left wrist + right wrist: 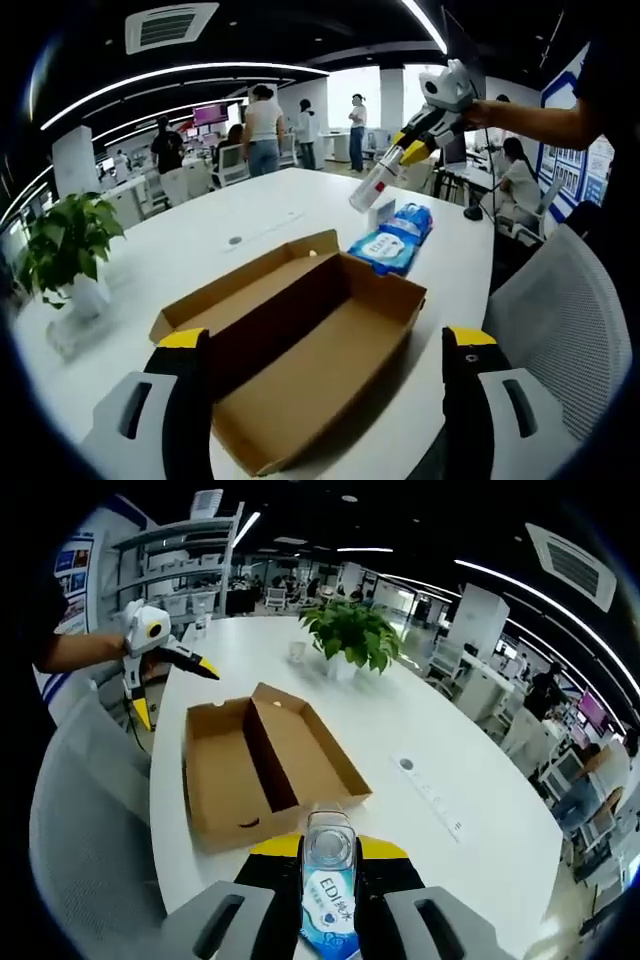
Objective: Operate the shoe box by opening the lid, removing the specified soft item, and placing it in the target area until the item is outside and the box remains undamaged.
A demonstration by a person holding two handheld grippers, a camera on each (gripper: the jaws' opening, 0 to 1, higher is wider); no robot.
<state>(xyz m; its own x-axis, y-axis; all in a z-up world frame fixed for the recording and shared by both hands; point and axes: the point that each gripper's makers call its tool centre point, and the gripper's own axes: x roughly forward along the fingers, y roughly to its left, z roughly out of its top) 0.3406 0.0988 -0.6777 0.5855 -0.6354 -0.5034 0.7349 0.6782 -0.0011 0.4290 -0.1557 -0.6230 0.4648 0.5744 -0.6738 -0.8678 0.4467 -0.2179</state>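
Ahead of the left tool (325,375), jaws spread and holding nothing, the shoe box (300,345) lies open on the worktop (200,235); beyond it the right tool (385,175) hangs above blue packs (393,238). Between the right tool's (328,895) jaws a soft wipes pack (328,890) is clenched, box (262,765) ahead; judged best lowered level before release.

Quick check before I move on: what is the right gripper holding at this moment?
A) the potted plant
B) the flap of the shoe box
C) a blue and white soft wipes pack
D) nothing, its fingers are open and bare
C: in the right gripper view the right gripper is shut on the blue and white wipes pack, while the open shoe box sits apart from it on the table.
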